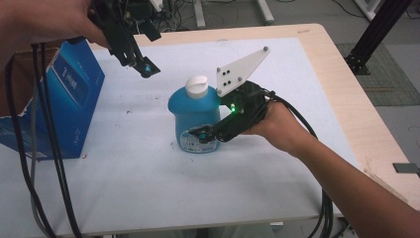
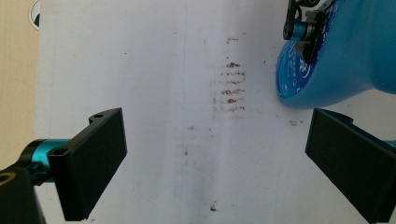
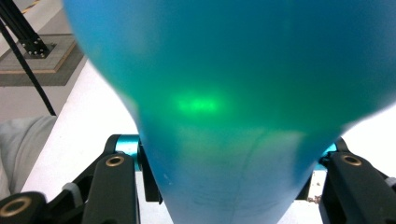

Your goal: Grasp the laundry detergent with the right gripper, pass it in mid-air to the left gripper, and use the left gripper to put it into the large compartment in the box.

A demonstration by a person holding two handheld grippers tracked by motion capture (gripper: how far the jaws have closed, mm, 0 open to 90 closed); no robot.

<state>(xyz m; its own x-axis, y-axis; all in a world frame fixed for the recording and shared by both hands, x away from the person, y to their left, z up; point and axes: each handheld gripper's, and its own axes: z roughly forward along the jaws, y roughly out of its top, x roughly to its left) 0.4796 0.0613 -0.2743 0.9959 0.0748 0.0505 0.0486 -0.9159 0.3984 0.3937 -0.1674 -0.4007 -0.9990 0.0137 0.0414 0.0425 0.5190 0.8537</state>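
One blue box (image 1: 59,99) is standing at the left edge of the surface (image 1: 148,198), and one blue bottle (image 1: 195,119) with a white cap (image 1: 197,86) is standing upright near the middle of it. Two tools are working here, one in each hand.

The surface is lying under a white sheet marked with small brown stains (image 2: 231,88), with pale wood showing along its far and right edges. Beyond the far right corner, a black frame leg (image 1: 376,29) is resting on a grey floor.

The left tool (image 1: 141,64) is hovering above the surface near the far left corner, its jaws spread wide and holding nothing. The right tool (image 1: 205,135) is reaching in from the right edge and pinching the bottle's lower body between its jaws, a green light glowing on its housing.
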